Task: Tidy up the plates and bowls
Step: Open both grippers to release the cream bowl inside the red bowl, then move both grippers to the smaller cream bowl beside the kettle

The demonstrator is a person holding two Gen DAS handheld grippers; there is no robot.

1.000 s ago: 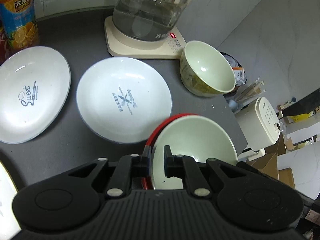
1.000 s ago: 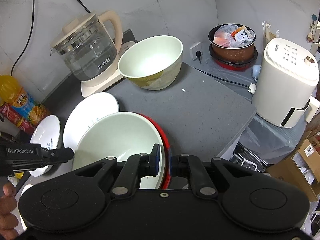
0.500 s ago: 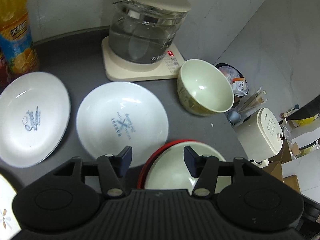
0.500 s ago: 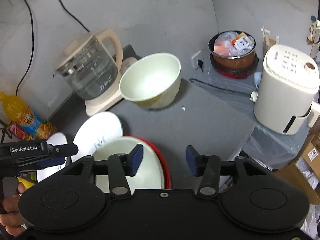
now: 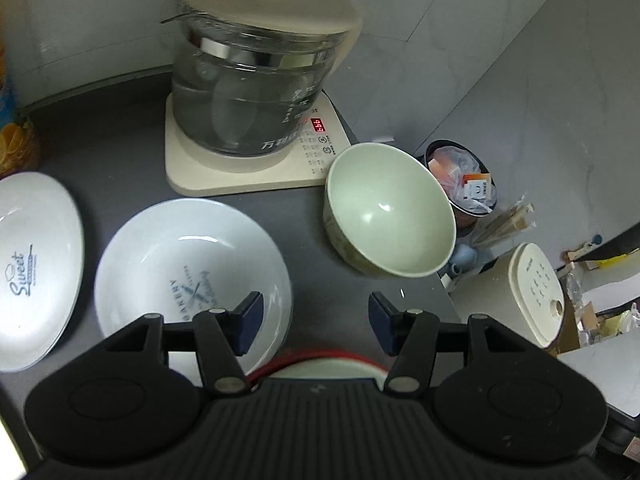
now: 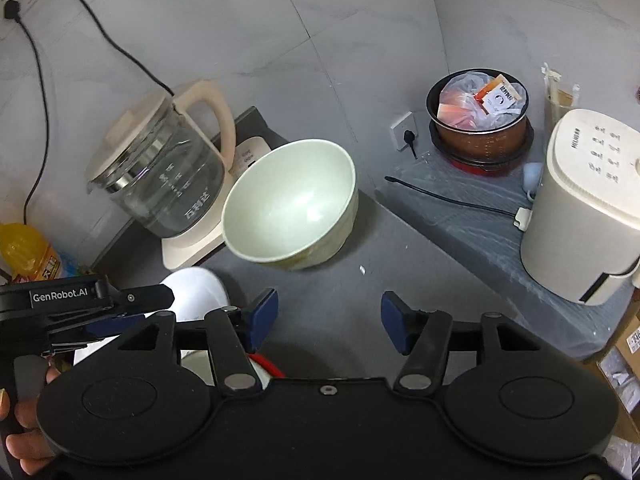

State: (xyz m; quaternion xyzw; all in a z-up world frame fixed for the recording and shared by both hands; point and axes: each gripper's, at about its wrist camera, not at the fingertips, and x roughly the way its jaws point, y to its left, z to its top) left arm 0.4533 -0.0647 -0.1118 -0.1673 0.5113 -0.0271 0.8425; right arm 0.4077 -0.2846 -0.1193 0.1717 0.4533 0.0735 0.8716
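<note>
Both grippers have let go of the red-rimmed bowl (image 5: 320,364) and drawn back from it; a second ago each was clamped on its rim, and now only a sliver of that bowl shows under each tool, at the worktop's near edge. The left gripper (image 5: 316,322) has its fingers spread wide and grasps nothing. The right gripper (image 6: 329,322) is likewise released, with bare grey worktop (image 6: 340,288) between its blue pads.

A pale green bowl (image 5: 390,210) sits upright toward the back right corner of the worktop, just beside the base of the glass kettle (image 5: 248,80), which stands at the back edge. A white plate printed "Bakery" (image 5: 188,264) lies in front of the kettle, near the middle of the worktop, its right part behind the left gripper's left finger. Another white plate, printed "Sweet" (image 5: 36,264), lies near it toward the left edge. An orange drink bottle (image 6: 24,252) stands in the back left corner. Off the right edge sits a cream-coloured appliance (image 6: 584,208).
</note>
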